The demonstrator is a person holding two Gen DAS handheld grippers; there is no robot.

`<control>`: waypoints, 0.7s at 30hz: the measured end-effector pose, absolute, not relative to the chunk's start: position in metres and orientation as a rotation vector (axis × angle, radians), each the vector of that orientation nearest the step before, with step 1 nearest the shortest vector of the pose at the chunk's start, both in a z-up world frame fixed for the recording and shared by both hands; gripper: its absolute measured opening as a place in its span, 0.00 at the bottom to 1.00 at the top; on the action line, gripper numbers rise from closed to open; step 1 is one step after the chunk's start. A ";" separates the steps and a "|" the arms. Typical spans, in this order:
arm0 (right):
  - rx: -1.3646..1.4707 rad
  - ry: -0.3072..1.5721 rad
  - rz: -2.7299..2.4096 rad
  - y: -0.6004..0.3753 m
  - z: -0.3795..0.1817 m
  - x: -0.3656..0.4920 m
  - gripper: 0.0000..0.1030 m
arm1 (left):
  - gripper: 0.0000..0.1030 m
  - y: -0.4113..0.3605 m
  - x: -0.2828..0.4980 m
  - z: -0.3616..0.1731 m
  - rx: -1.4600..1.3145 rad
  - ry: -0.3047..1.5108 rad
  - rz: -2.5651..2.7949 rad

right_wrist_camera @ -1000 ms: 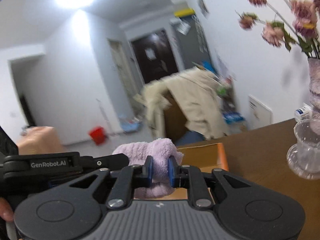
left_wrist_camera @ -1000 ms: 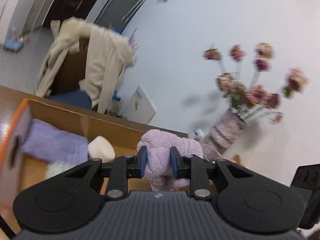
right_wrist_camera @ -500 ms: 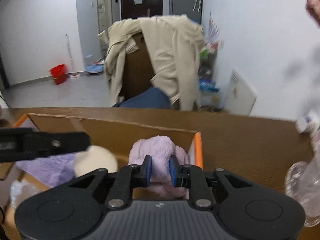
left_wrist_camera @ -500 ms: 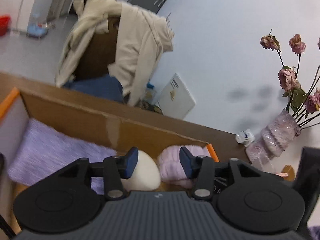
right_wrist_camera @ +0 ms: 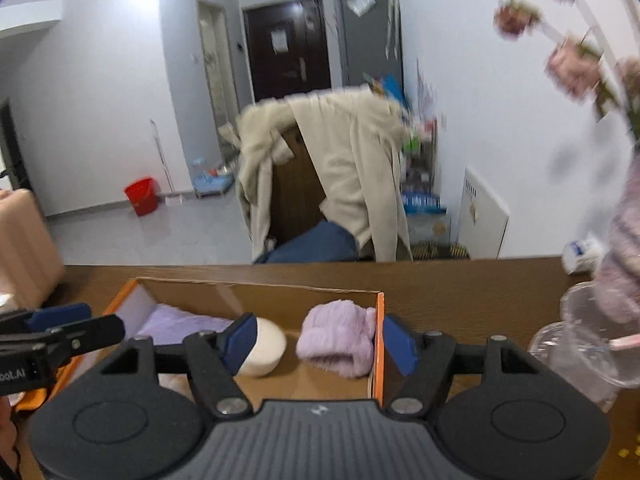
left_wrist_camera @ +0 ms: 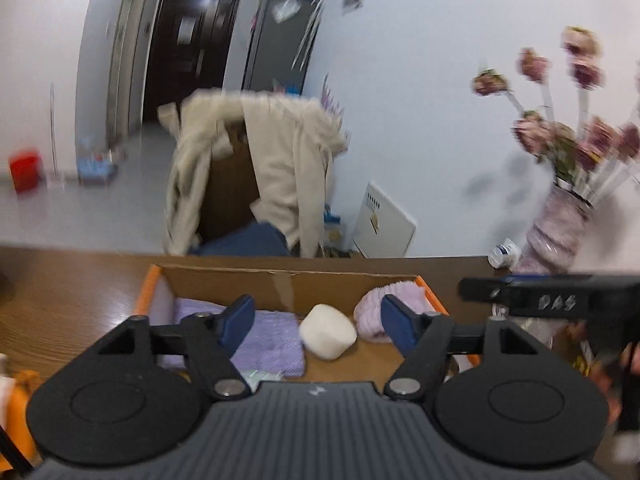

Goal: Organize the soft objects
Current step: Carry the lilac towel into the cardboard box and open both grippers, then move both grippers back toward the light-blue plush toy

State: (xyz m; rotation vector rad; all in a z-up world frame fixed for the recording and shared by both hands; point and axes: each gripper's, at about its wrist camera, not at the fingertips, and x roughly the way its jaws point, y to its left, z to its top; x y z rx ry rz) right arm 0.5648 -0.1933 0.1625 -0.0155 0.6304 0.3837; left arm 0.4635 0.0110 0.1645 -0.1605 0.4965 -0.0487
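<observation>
Both grippers were spread wide and empty, the right gripper [right_wrist_camera: 316,340] nearer, with the rolled lilac fleece item [right_wrist_camera: 338,338] lying dead ahead between its fingers, long axis crosswise, against the cardboard box's [right_wrist_camera: 379,320] right wall.

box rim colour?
Orange edging on the cardboard box, brown inside; clearest in the right wrist view.

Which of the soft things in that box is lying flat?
The purple towel, spread flat at the box's left end. The white sponge and the fluffy lilac bundle are rounded lumps.
</observation>
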 end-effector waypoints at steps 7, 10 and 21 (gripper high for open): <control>-0.053 0.485 0.475 -0.212 0.171 0.407 0.79 | 0.88 0.019 0.303 0.166 -0.139 0.352 -0.114; -0.061 0.441 0.481 -0.217 0.160 0.342 0.88 | 0.95 0.019 0.244 0.155 -0.060 0.314 -0.079; -0.001 0.347 0.388 -0.205 0.072 0.163 0.99 | 1.00 0.033 0.104 0.071 -0.129 0.299 -0.122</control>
